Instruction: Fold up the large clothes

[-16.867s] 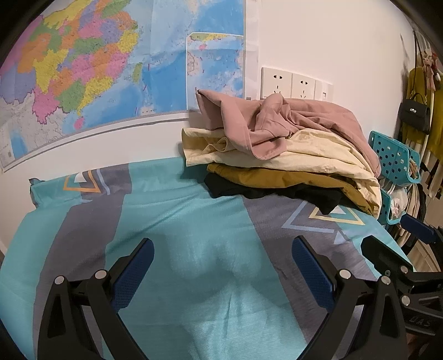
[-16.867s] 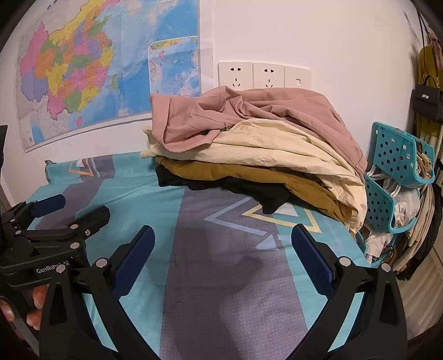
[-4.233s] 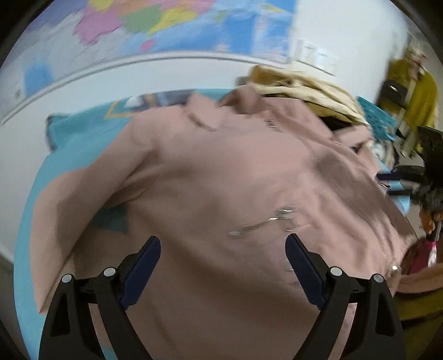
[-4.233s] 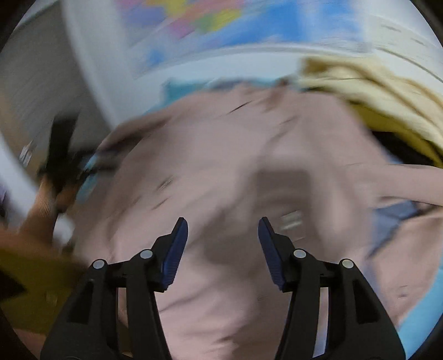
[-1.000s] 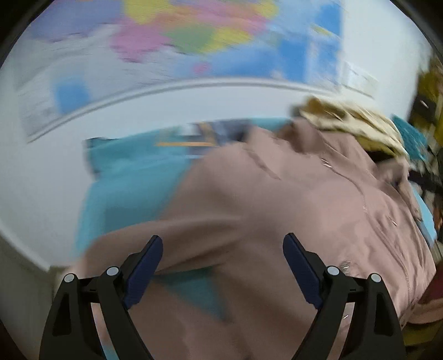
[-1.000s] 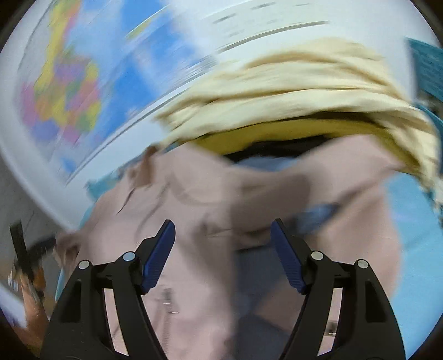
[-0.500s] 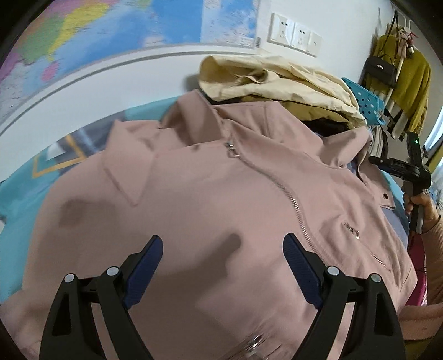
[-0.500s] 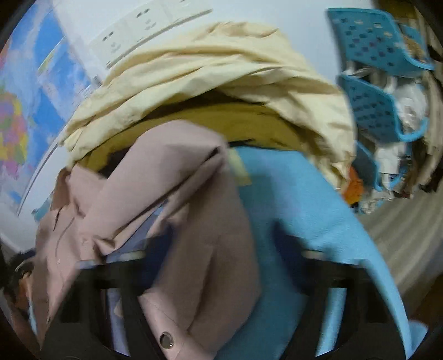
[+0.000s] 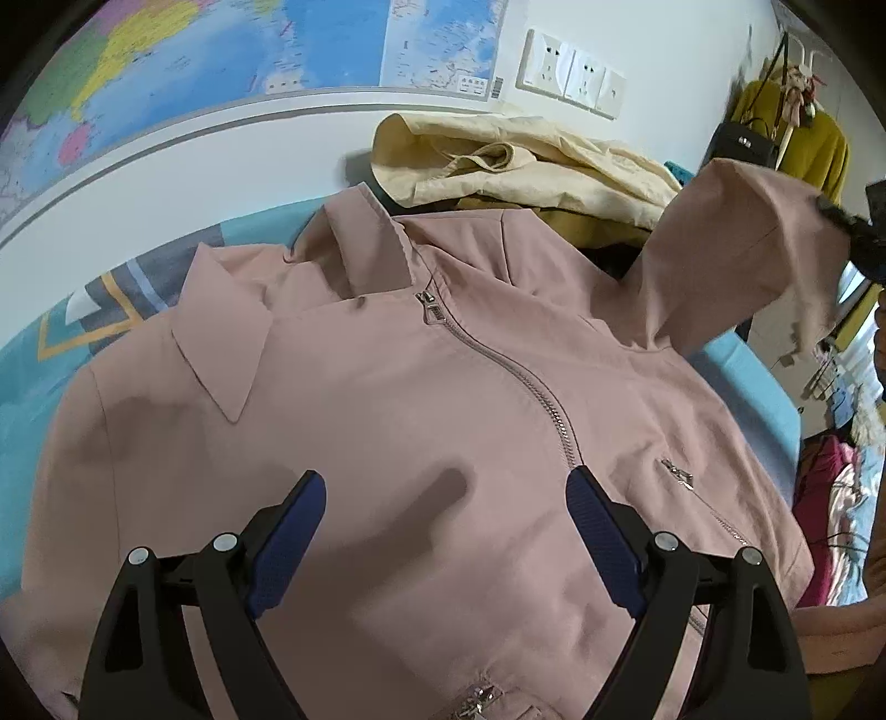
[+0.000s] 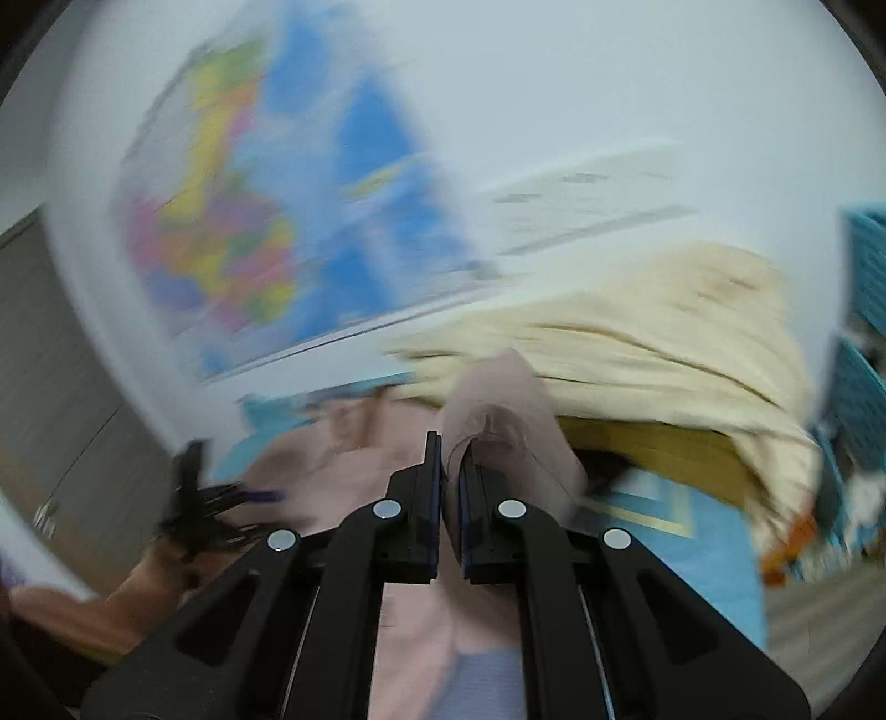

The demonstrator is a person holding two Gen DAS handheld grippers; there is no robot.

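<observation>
Bedroom: bedsheet (image 9: 33,387), hanging clothes (image 9: 819,149) (wall map (image 9: 221,50)).

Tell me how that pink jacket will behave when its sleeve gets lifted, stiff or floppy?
Probably floppy: the sleeve pinched by the right gripper droops in soft folds. The pink jacket body lies flat, so it likely trails rather than lifting whole. Its metal zipper may add slight weight.

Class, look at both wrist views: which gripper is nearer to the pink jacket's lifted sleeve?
Right. The right gripper is shut on the sleeve; the left gripper hangs open over the jacket's front, apart from it.
</observation>
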